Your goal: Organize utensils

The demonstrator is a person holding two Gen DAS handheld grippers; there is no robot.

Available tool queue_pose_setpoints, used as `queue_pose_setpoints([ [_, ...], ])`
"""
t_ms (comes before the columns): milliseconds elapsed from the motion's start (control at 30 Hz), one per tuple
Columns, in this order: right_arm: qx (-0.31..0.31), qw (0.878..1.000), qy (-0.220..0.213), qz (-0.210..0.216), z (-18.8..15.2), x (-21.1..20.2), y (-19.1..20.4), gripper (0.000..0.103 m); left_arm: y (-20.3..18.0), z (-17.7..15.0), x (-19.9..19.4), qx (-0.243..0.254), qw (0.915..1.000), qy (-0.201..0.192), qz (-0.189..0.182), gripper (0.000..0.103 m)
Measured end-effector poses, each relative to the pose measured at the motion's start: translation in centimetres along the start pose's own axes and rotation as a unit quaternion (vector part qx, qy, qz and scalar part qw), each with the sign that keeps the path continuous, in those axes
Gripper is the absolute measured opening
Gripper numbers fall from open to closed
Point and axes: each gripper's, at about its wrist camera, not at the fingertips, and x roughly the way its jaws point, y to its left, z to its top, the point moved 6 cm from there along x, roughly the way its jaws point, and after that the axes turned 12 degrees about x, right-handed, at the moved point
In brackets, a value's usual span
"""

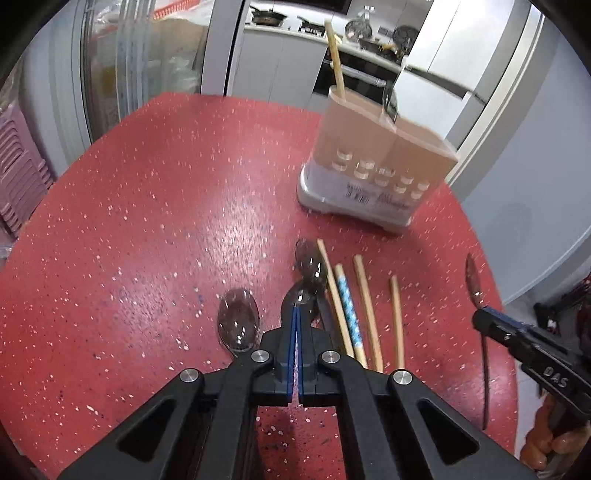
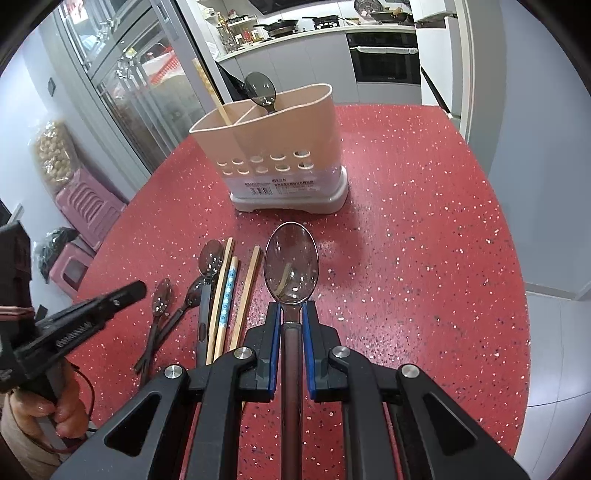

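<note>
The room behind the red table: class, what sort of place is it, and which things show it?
Most likely a home kitchen. A built-in oven sits under a counter with pans on a hob, and a utensil holder stands on the red table.

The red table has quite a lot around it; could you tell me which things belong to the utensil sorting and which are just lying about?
Belongs to the job:
- utensil holder
- held spoon in the right gripper
- loose spoons
- loose chopsticks
- left gripper, shut, holding nothing

Just lying about:
- pink stools
- pans on the counter
- oven
</note>
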Motion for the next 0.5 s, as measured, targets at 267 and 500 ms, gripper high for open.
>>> queue_pose_setpoints([
  [267, 0.007, 1.000, 0.007, 0.009, -0.1, 0.2, -0.8, 0.013, 0.0, 0.6, 2.4, -0.016, 0.9995, 0.026, 0.003, 0.025],
  [500, 0.016, 1.000, 0.011, 0.019, 0.0, 0.4, -1.6, 0.013, -1.1, 1.4, 3.0, -0.003, 0.9996, 0.025, 0.013, 0.025],
])
